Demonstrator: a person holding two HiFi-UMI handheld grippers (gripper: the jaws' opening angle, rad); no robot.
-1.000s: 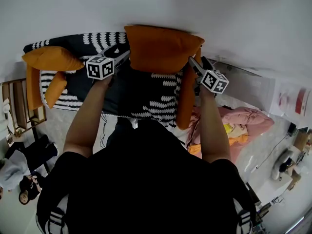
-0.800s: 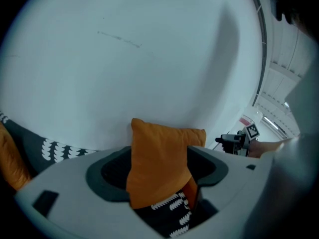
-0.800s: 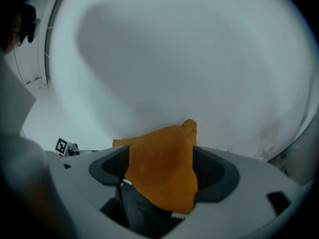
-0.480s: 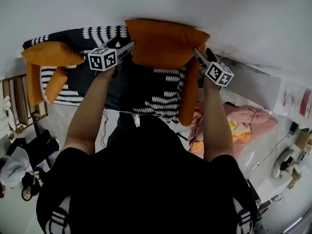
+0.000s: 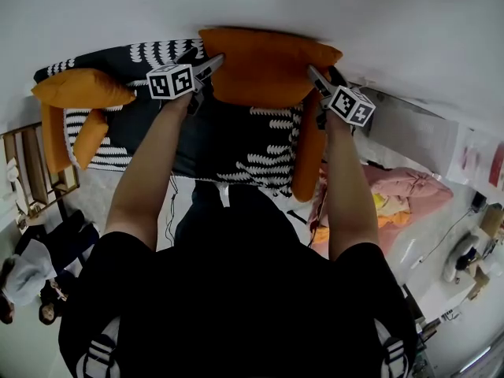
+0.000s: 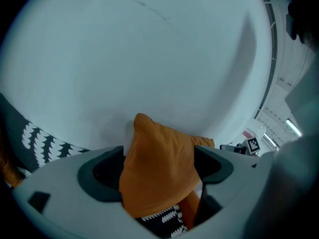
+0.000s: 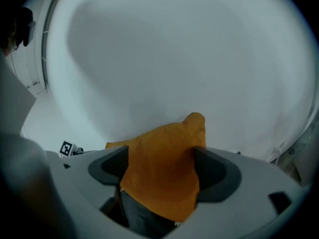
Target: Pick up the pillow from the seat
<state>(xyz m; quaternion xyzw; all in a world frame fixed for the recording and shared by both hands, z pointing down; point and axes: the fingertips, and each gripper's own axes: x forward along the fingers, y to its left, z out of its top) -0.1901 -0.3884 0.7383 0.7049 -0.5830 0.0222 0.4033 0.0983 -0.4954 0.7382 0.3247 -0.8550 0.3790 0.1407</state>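
Pillow (image 5: 268, 65) rose (underside hidden) between left gripper (image 5: 214, 61), right gripper (image 5: 313, 72), jaws opening.

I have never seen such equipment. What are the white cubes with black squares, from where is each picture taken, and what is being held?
There is no robot here. A person holds a hand tool with two jaws in each hand, and the patterned cubes are part of those tools. The head view comes from a camera on the person's head, looking down past the arms. Each gripper view comes from a camera on one tool, looking along its jaws. Below is a seat with a black-and-white cover and other orange cushions at its left end. The left gripper and the right gripper each have one corner of the orange pillow between their jaws. The left jaws are opening.
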